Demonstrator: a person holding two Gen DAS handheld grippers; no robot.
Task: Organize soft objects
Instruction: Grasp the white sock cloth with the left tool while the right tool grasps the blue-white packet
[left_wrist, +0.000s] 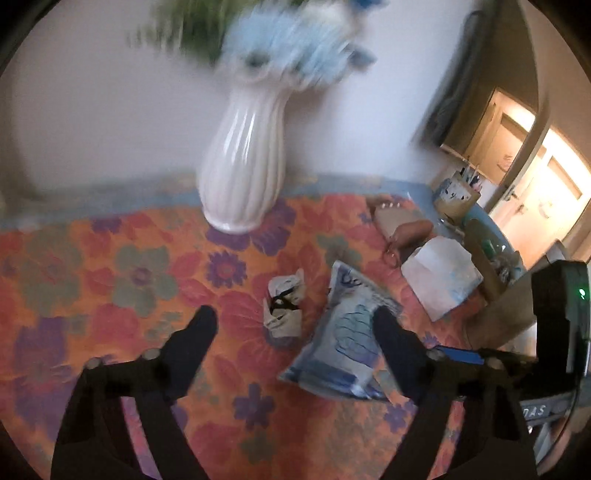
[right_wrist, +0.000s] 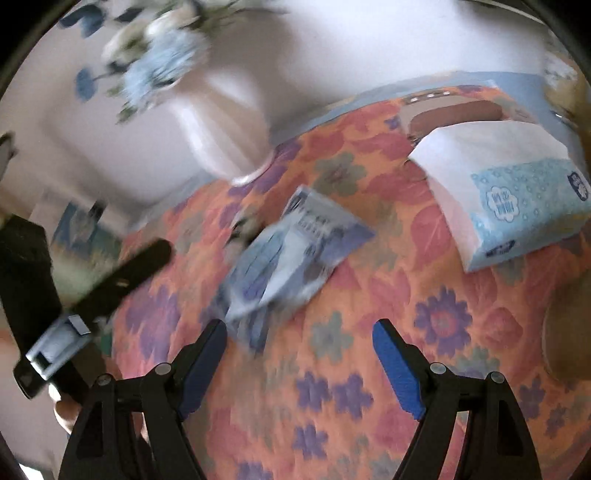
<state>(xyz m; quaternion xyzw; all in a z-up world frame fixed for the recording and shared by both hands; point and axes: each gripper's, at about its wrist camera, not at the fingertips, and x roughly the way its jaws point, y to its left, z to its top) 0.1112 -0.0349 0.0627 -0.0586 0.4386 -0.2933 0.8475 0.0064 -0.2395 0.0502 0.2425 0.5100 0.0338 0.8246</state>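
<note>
A blue and white soft plastic packet (left_wrist: 341, 338) lies on the flowered cloth; it also shows blurred in the right wrist view (right_wrist: 286, 254). A small crumpled white wrapper with black print (left_wrist: 282, 302) lies just left of it. A larger white and light-blue tissue pack (right_wrist: 513, 199) lies to the right, also in the left wrist view (left_wrist: 441, 280). My left gripper (left_wrist: 293, 325) is open and empty, its right finger over the packet's edge. My right gripper (right_wrist: 299, 332) is open and empty, just short of the packet. The left gripper's finger (right_wrist: 125, 273) shows at the right wrist view's left.
A tall white ribbed vase (left_wrist: 243, 162) with blue flowers stands at the back by the wall. A brown paper item (left_wrist: 402, 225) and a cup of pens (left_wrist: 458, 195) sit at the far right. A brown box (right_wrist: 458, 110) lies behind the tissue pack.
</note>
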